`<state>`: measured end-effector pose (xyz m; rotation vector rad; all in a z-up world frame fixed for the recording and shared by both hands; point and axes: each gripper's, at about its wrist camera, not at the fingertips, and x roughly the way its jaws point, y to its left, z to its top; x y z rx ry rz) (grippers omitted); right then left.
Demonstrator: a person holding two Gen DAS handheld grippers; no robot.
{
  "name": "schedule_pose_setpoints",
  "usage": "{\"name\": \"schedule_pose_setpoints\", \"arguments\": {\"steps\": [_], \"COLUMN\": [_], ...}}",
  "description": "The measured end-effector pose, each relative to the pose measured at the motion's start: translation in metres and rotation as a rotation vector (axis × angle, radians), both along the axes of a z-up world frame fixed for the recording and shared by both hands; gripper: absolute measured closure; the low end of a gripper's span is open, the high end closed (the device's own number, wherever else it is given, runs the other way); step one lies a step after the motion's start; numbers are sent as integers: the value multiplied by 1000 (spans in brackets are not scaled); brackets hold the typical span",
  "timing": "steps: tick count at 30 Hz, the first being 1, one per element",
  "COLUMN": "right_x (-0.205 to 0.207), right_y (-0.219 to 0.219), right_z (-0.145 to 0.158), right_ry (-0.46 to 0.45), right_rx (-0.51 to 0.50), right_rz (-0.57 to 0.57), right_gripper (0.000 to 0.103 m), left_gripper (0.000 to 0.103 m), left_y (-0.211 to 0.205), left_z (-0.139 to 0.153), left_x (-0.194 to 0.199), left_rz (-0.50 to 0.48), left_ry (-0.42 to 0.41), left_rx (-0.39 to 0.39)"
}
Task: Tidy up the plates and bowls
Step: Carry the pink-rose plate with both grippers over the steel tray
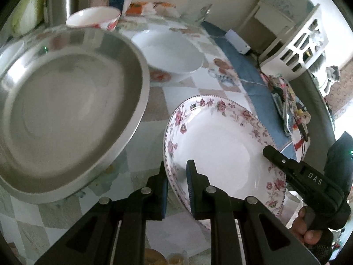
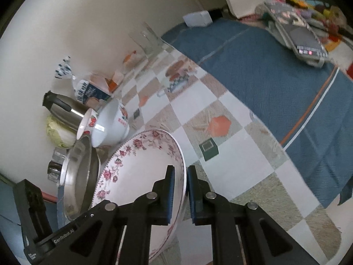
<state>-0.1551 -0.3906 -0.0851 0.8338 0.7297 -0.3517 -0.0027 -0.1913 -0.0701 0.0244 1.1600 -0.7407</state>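
Steel pan [image 1: 66, 114]: far left in the left wrist view, sitting on the tabletop [image 1: 189, 88] with its checked cloth; in the right wrist view it lies just beside the flowered plate's left edge.
Small bowl [image 1: 93, 17]: behind the pan, red pattern on its outside.
White bowl [image 1: 169, 50]: right of the small bowl, near the middle of the tabletop.
Left gripper [image 1: 177, 187]: fingers pinching the near-left rim of the flowered plate.
Flowered plate [image 1: 220, 150]: held at two opposite edges, tilted, above the checked cloth.
Right gripper [image 2: 181, 190]: fingers closed on the plate's right rim, one pad inside and one outside.
Blue cloth [image 2: 253, 66]: covers the far right part of the tabletop.
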Motion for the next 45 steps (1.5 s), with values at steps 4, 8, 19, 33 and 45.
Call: {"name": "schedule_pose_setpoints", "arguments": {"steps": [4,8,19,33,45], "right_x": [-2,0,19,82,146], "right_y": [5,11,34,80,132], "right_z": [15,33,74,120,120], "right_ry": [-24,-44,-92,-121,-138], "right_rx": [-26,-62,-132,-204,-209], "right_rz": [1,1,36,150,279], "right_gripper": [90,90,90,90,90], "left_gripper": [86,86,86,85,86], "left_y": [3,9,38,103,165], "left_z": [16,26,50,59,55], "left_x": [-3,-1,17,50,82], "left_rz": [-8,-5,50,202,342], "left_ry": [-54,-80,-121,-115,-124], "left_rx": [-22,-48,-141,-243,-230]}}
